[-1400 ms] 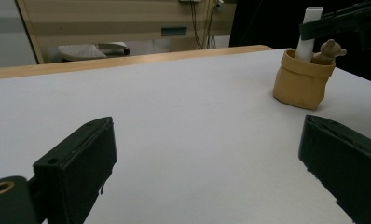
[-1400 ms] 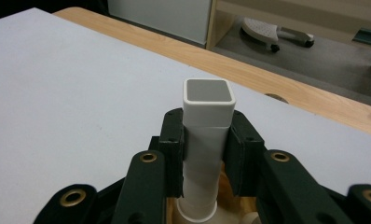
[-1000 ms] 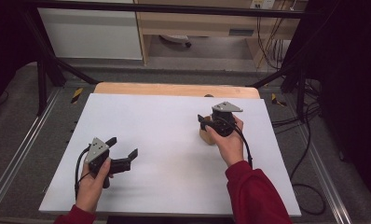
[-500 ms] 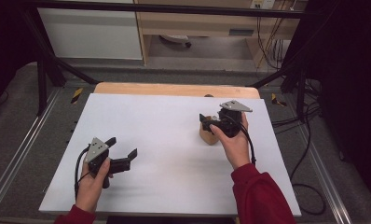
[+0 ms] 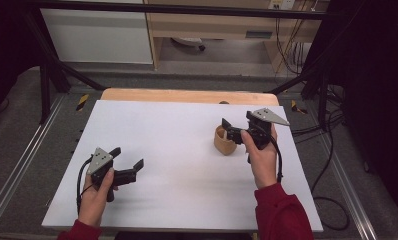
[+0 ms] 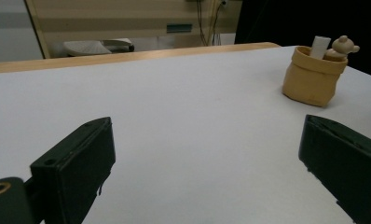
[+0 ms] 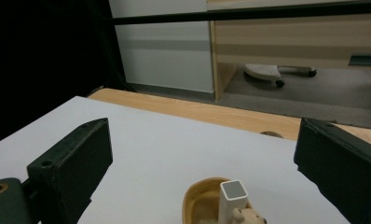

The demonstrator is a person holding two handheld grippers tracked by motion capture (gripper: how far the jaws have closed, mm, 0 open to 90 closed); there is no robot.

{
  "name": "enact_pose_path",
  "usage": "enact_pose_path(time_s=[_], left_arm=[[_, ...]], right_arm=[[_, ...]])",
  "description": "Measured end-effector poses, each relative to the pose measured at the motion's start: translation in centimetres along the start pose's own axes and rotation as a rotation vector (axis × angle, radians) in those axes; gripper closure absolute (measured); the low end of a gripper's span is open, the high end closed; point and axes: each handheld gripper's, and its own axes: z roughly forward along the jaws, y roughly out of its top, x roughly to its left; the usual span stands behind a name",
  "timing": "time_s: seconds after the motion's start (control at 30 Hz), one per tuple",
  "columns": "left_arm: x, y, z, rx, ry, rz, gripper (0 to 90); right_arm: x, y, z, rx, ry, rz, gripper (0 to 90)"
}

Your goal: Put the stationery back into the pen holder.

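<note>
The white surface (image 5: 177, 165) carries a tan pouch (image 5: 224, 140) toward its right side (a white tube (image 7: 234, 196) and small bear figure (image 7: 249, 217) stand inside). The right gripper (image 5: 230, 131) hovers over it, its fingers just opened wide and holding nothing; the left gripper (image 5: 128, 164) sits well apart, its fingers spread too.

Left gripper (image 6: 207, 163): two black jaws rising from the bottom edge, one at 8 o'clock, one at 4 o'clock, set wide apart with bare surface between them; nothing held.

Table (image 6: 174, 107): white top, wooden edge strip running along its far side at 12 o'clock.

Tan pouch (image 6: 312, 77): soft, sack-shaped, rolled rim, standing upright on the table at 2 o'clock, well apart from the jaws.

White block (image 6: 320, 46): upright inside the pouch, top protruding above the rim.

Bear figure (image 6: 343, 46): small, tan, in the pouch just beside the block, head above the rim.

Background at 11 o'clock: pale cabinet fronts, chair base (image 6: 97, 45) on the floor.
</note>
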Motion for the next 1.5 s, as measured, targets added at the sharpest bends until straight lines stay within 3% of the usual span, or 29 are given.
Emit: enact_pose_path(time_s=[0.17, 0.3, 0.47, 0.7, 1.17, 1.5], left_arm=[[0.3, -0.1, -0.5, 0.005, 0.018, -0.006, 3.9], [0.8, -0.2, -1.2, -0.001, 0.032, -0.016, 3.9], [1.2, -0.1, -2.1, -0.014, 0.038, -0.028, 4.0], [1.2, -0.2, -2.9, -0.008, 0.016, -0.021, 4.0], [1.3, -0.4, -3.7, 0.003, 0.001, -0.007, 4.0], [1.4, -0.4, -3.7, 0.009, 0.000, -0.009, 4.0]], right_arm=[[-0.2, 0.1, -1.1, -0.023, -0.024, -0.037, 3.5], [-0.5, 0.0, -1.9, 0.001, -0.033, -0.072, 2.7], [-1.5, -0.3, -3.3, 0.007, -0.028, -0.043, 2.8], [-1.9, -1.3, -5.0, 0.024, -0.025, -0.053, 2.8], [-3.2, -2.6, -8.7, 0.026, -0.073, -0.054, 2.0], [-4.3, -5.8, -10.2, 0.054, -0.103, -0.061, 3.0]])
